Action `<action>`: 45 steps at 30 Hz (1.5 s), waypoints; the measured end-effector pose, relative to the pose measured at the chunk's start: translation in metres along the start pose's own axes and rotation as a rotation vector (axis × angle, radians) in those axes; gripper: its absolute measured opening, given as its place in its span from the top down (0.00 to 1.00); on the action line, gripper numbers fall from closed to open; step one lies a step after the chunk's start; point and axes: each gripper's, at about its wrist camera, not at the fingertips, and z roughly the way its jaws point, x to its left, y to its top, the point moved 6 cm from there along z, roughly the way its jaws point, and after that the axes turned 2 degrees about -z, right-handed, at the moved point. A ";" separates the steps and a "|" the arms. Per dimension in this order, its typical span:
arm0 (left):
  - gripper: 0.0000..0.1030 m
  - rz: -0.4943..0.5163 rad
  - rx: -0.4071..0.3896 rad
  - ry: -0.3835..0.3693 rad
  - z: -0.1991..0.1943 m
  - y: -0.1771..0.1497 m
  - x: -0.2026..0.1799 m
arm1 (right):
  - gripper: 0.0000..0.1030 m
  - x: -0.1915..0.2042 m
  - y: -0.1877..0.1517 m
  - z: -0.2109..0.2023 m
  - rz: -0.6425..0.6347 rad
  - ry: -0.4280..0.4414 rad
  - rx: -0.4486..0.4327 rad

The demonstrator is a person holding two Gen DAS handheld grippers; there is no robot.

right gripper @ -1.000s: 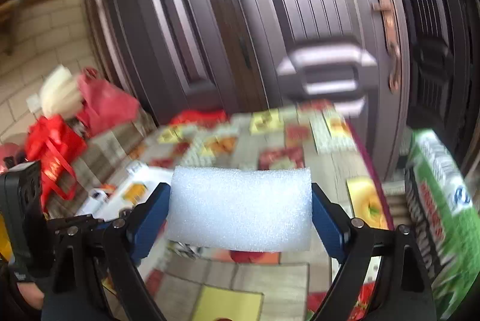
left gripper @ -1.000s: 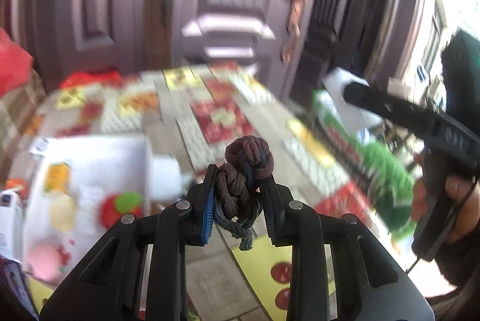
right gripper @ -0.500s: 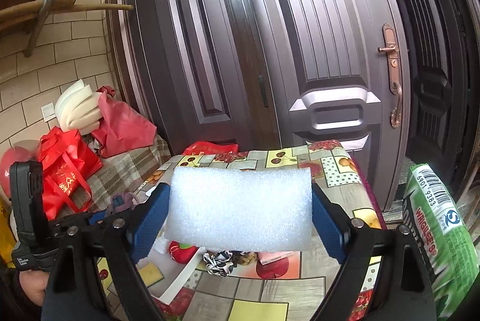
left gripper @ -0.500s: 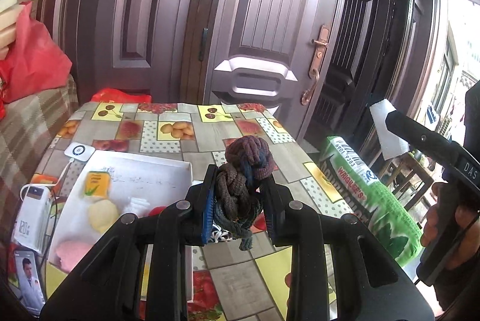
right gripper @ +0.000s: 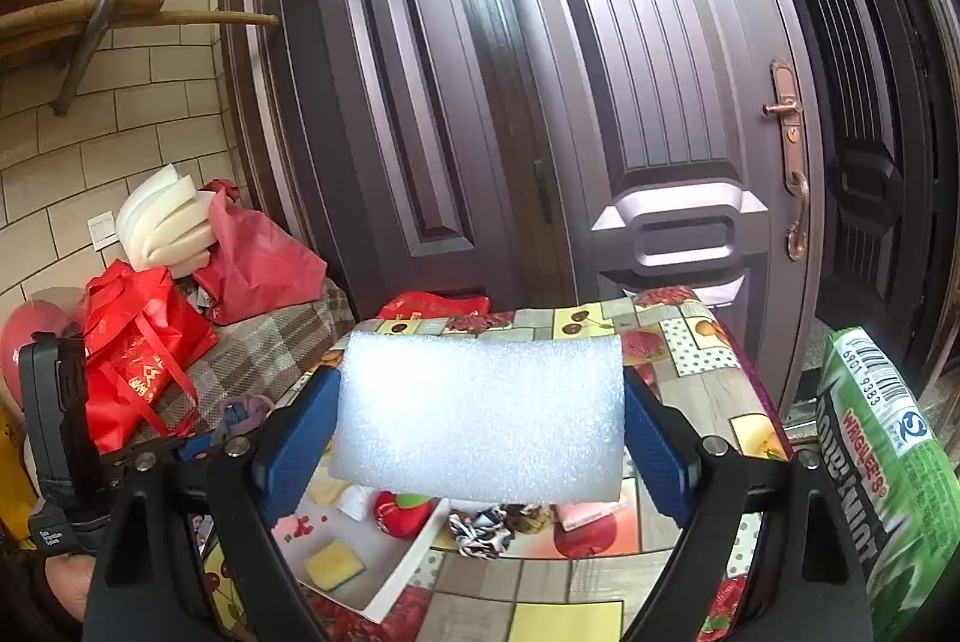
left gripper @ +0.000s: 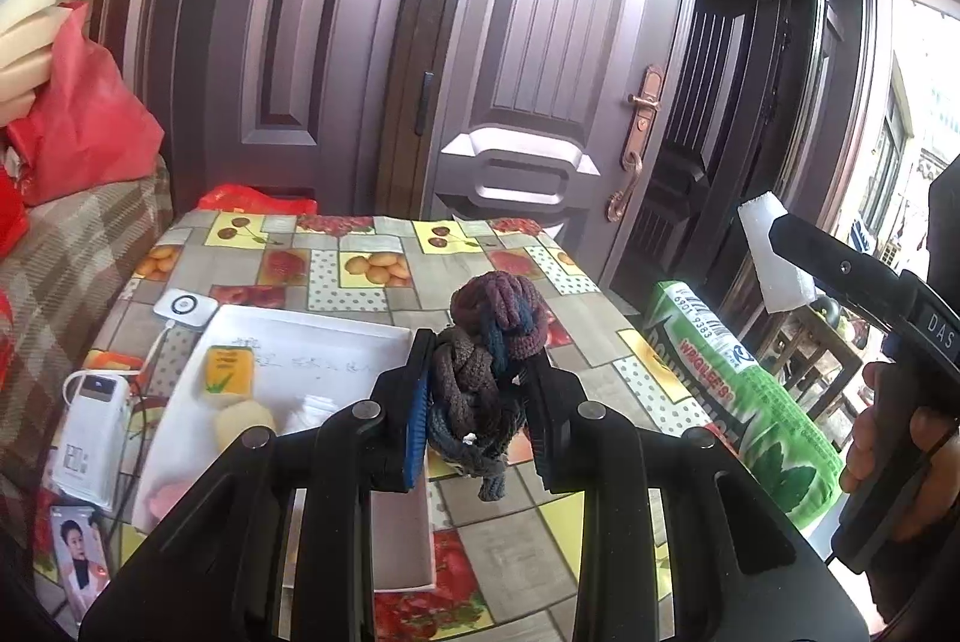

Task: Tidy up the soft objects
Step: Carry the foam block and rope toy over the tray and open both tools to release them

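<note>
While our left gripper [left gripper: 477,402] stays clenched on a knotted rope toy [left gripper: 489,366] of brown, maroon and blue cord, held above the table [left gripper: 360,276], our right gripper [right gripper: 477,426] clamps a wide slab of white foam [right gripper: 480,420] between its blue pads, jaws spread to its width. From the left wrist we see that foam only edge-on, a thin wedge beside the other tool's black arm. From the right wrist its grainy face hides most of the tabletop. Only the left view shows the white power bank [left gripper: 90,438] with its cable, and a phone [left gripper: 75,558] cut off at the frame's edge. Both views catch the shallow white tray [left gripper: 336,342], where a yellow sponge [left gripper: 227,371] lies. Below the foam, we make out a red plush piece [right gripper: 405,510], a black-and-white scrunchie [right gripper: 480,525] and something pink [right gripper: 582,513], all partly hidden. A glossy green bag [right gripper: 882,468] stands off the table's right edge.
</note>
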 end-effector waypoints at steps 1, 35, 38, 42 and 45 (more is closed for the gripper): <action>0.74 -0.001 -0.004 0.002 -0.002 0.001 0.004 | 0.13 0.003 0.001 0.000 -0.002 0.002 -0.003; 0.74 0.050 -0.087 0.097 -0.043 0.055 0.099 | 0.13 0.096 0.013 0.034 -0.057 0.071 -0.028; 0.74 0.040 -0.103 0.102 -0.044 0.066 0.107 | 0.13 0.104 0.018 0.046 -0.056 0.088 -0.019; 0.74 0.013 -0.091 0.091 -0.035 0.059 0.114 | 0.13 0.115 0.017 0.059 -0.074 0.094 -0.007; 0.74 -0.014 -0.061 0.079 -0.022 0.045 0.115 | 0.13 0.117 0.011 0.071 -0.071 0.096 0.020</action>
